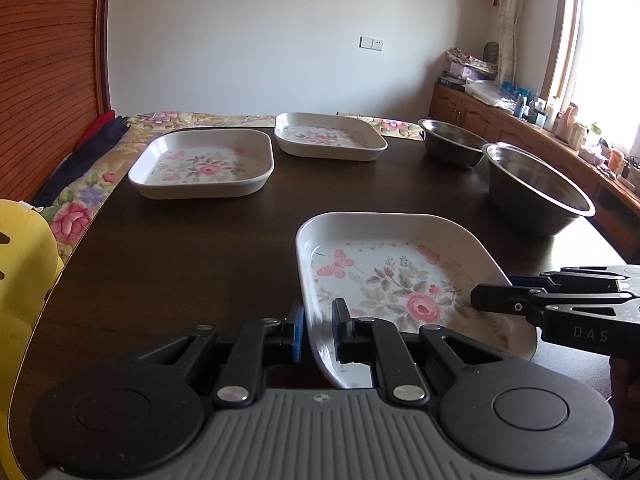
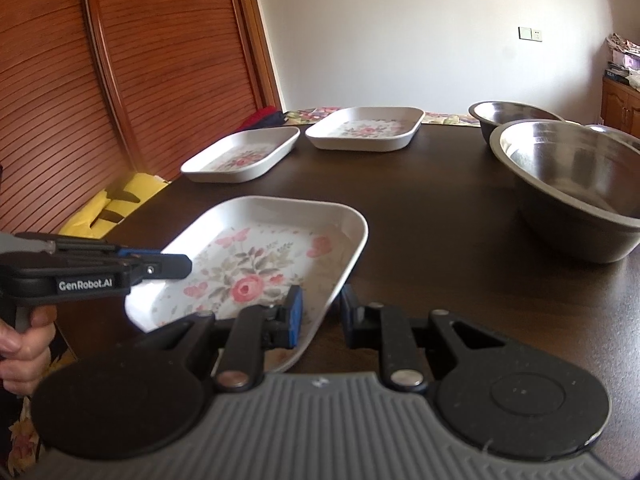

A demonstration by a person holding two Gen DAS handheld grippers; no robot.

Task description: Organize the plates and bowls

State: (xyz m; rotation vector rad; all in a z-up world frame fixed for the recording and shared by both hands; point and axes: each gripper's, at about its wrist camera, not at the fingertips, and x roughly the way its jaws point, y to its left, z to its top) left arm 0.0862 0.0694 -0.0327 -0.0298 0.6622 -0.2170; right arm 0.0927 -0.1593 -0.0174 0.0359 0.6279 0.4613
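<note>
I have the near floral square plate (image 1: 400, 280) between both tools, and judging by the layout the sorting has barely begun. My left gripper (image 1: 318, 330) straddles the plate's left rim with one pad (image 1: 297, 332) outside the wall and the other inside; the gap looks narrow, but I cannot tell whether it is clamped. My right gripper (image 2: 320, 312) brackets the opposite rim the same way, pads close to the wall, grip unconfirmed. Nothing is stacked: a second floral plate (image 1: 204, 162) lies at ten o'clock from the near one, a third (image 1: 328, 134) at twelve, well apart. Two steel bowls, the larger (image 1: 536, 188) at two o'clock, the smaller (image 1: 452, 142) behind, stand separately on the dark table (image 1: 180, 260). Plates still need stacking, bowls nesting.
</note>
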